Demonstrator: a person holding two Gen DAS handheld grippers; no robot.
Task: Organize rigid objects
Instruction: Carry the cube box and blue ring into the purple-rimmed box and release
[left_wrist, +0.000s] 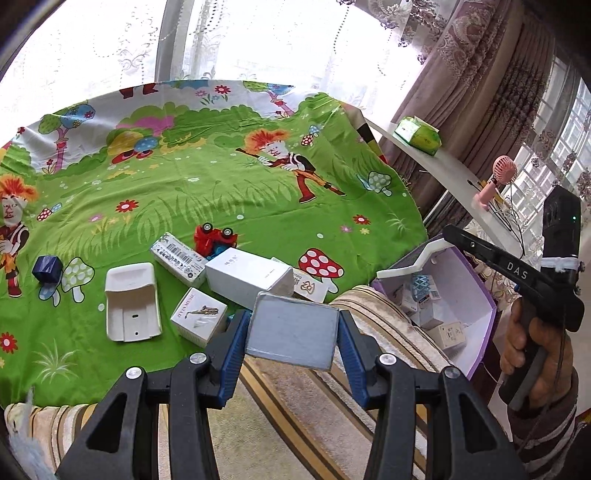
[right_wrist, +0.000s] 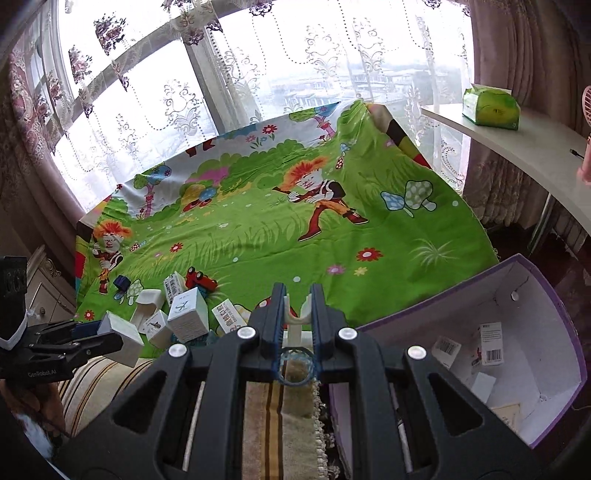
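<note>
My left gripper (left_wrist: 291, 332) is shut on a small grey-white box (left_wrist: 293, 330), held above the bed's near edge; it also shows in the right wrist view (right_wrist: 123, 338). My right gripper (right_wrist: 298, 295) is shut on a white forked plastic piece (right_wrist: 295, 319); from the left wrist view that piece (left_wrist: 410, 266) hangs over the purple storage box (left_wrist: 480, 295). On the green cartoon sheet (left_wrist: 221, 192) lie several white boxes (left_wrist: 247, 275), a white plastic holder (left_wrist: 131, 306), a red toy car (left_wrist: 216, 238) and a dark blue cube (left_wrist: 46, 268).
The purple storage box (right_wrist: 535, 295) stands open at the bed's right side with several small boxes inside. A striped blanket (left_wrist: 295, 398) covers the near edge. A white shelf (right_wrist: 517, 144) at right carries a green tissue pack (right_wrist: 491, 107) and a pink fan (left_wrist: 495, 181).
</note>
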